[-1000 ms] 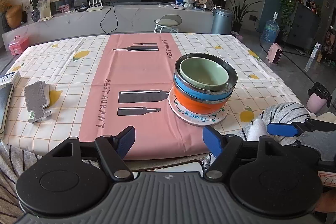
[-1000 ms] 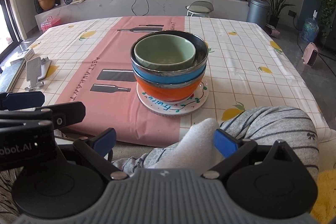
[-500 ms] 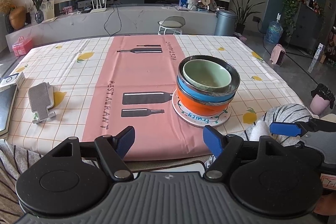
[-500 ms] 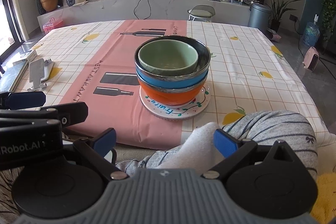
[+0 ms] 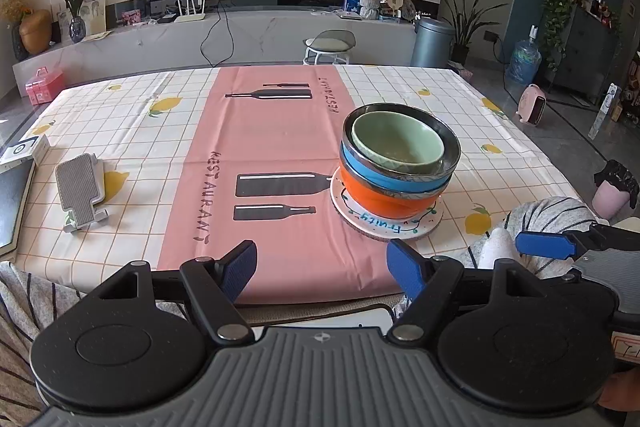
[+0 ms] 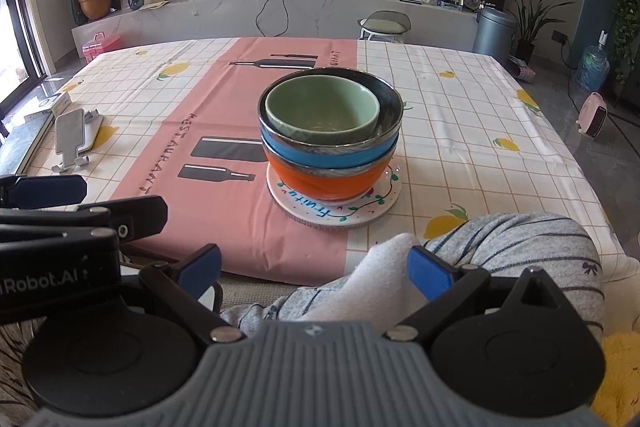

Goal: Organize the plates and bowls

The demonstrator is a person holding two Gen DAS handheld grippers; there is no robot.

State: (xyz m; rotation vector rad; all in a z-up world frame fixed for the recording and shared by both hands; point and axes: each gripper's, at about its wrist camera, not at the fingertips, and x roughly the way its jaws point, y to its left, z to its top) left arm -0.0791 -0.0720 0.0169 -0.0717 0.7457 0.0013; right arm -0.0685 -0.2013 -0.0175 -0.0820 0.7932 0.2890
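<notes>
On the near half of the table [image 5: 120, 131], at the right edge of the tablecloth's pink strip, a white "Fruity" plate [image 5: 386, 223] carries a stack of 3 nested bowls: an orange bowl [image 5: 384, 201] at the bottom, a blue bowl [image 5: 384, 177] with a dark inside on it, and a small green bowl [image 5: 398, 143] seated inside that. Off the table's front edge, the left gripper [image 5: 322, 269] and the right gripper [image 6: 314, 263] hang with jaws spread wide and nothing between them, well short of the stack. A grey phone stand [image 5: 80, 189] sits far left on the cloth, and a knee in striped grey fabric [image 6: 516, 247] shows by the right gripper.
</notes>
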